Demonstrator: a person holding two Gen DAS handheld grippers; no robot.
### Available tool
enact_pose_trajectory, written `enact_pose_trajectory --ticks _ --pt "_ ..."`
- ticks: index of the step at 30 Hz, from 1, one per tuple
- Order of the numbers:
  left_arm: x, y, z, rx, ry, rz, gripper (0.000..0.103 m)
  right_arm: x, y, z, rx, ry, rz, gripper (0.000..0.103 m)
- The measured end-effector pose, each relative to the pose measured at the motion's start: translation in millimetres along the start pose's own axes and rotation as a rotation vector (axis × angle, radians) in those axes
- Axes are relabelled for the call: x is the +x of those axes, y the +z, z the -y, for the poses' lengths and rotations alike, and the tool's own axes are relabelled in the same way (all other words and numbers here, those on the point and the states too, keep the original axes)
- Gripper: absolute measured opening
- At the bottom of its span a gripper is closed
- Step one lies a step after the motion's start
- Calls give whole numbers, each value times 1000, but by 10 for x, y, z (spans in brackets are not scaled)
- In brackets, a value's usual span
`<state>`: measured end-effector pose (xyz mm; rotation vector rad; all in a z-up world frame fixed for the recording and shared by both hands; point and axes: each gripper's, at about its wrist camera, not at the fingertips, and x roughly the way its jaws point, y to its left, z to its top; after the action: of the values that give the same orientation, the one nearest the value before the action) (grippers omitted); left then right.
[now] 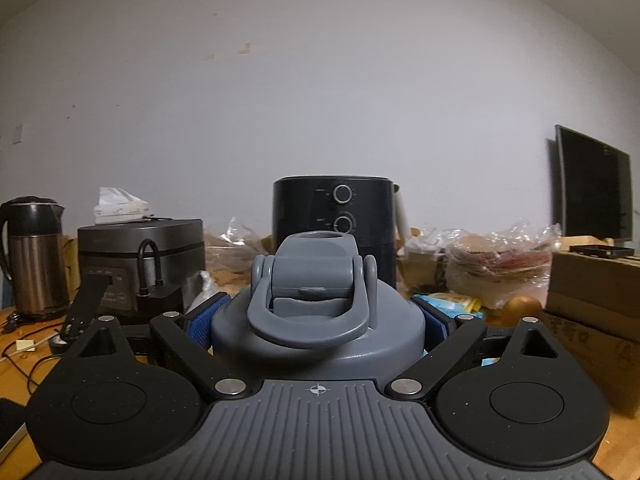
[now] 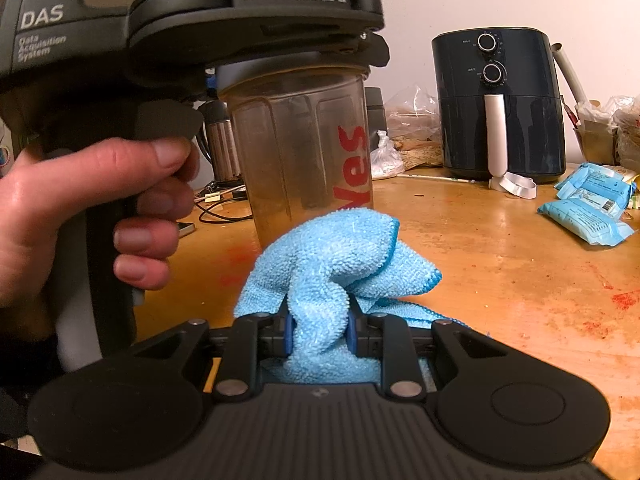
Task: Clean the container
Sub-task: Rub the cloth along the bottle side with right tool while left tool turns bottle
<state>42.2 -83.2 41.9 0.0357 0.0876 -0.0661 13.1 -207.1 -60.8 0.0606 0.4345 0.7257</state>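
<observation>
Closest to you, your right gripper (image 2: 319,330) is squeezed almost shut on a blue cloth (image 2: 336,264). The cloth is bunched up between the blue pads, so you have a fat, soft lump to rub with. The loose end lies on the wooden table (image 2: 500,264).

Just past the cloth is the container (image 2: 300,152), a see-through cup with red letters. The cloth looks to be touching its lower side, which is likely where you wipe now. The cup looks cloudy and brownish, so I think there is more rubbing to do.

Your left gripper (image 1: 318,320) holds the cup up top. Its blue pads press on both sides of the grey lid (image 1: 316,304), so the cup cannot slide or tip while you rub. Your hand (image 2: 92,208) is wrapped around that gripper's handle.

Farther back stands a dark air fryer (image 2: 500,104), and blue packets (image 2: 588,208) lie off to the right. Both are well away from the cup.
</observation>
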Motion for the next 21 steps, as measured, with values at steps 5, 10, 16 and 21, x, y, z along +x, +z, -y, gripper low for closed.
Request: enact_pose_trajectory --ticks 5,10,16,21 --pt "5 -14 -62 4 -57 5 95 -6 -2 -8 -4 -4 1 17" --pt "29 -18 -145 12 -137 5 95 -12 1 -10 -7 -7 2 18" --pt "50 -28 -204 18 -205 6 95 -28 4 -25 -9 -12 4 18" --pt "65 -38 -254 22 -262 11 95 -37 5 -26 -8 -16 4 19"
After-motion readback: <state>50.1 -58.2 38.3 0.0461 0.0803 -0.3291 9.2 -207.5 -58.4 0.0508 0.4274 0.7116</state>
